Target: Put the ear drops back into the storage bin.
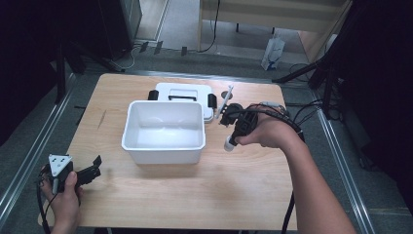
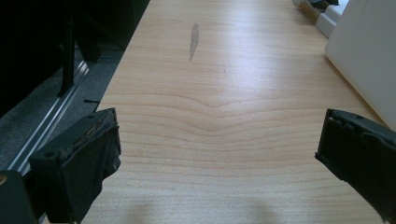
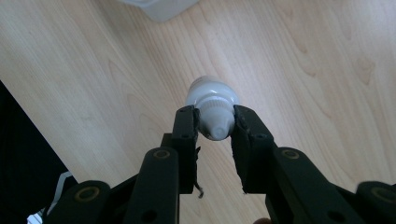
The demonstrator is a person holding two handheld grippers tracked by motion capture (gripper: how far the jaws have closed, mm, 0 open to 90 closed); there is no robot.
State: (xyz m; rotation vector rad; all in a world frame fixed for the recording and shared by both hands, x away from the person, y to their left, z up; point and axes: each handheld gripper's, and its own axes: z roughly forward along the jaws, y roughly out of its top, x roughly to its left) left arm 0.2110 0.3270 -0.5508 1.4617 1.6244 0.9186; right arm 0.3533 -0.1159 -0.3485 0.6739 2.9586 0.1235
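Note:
A small white dropper bottle (image 3: 212, 100) with a ribbed cap is pinched by its cap end between the jaws of my right gripper (image 3: 215, 125), above the bare wood. In the high view the right gripper (image 1: 230, 140) hangs just right of the white bin (image 1: 146, 155), with the white bottle (image 1: 227, 144) at its tip. My left gripper (image 1: 95, 165) rests at the table's front left corner. In the left gripper view, that gripper (image 2: 217, 154) has its jaws far apart with only tabletop between them.
The open white bin stands mid-table, and its white lid (image 1: 182, 91) with black clips lies flat behind it. The bin's wall (image 2: 369, 51) shows to the right in the left gripper view. Bare wooden tabletop (image 1: 195, 195) lies in front. Metal rails run along both table sides.

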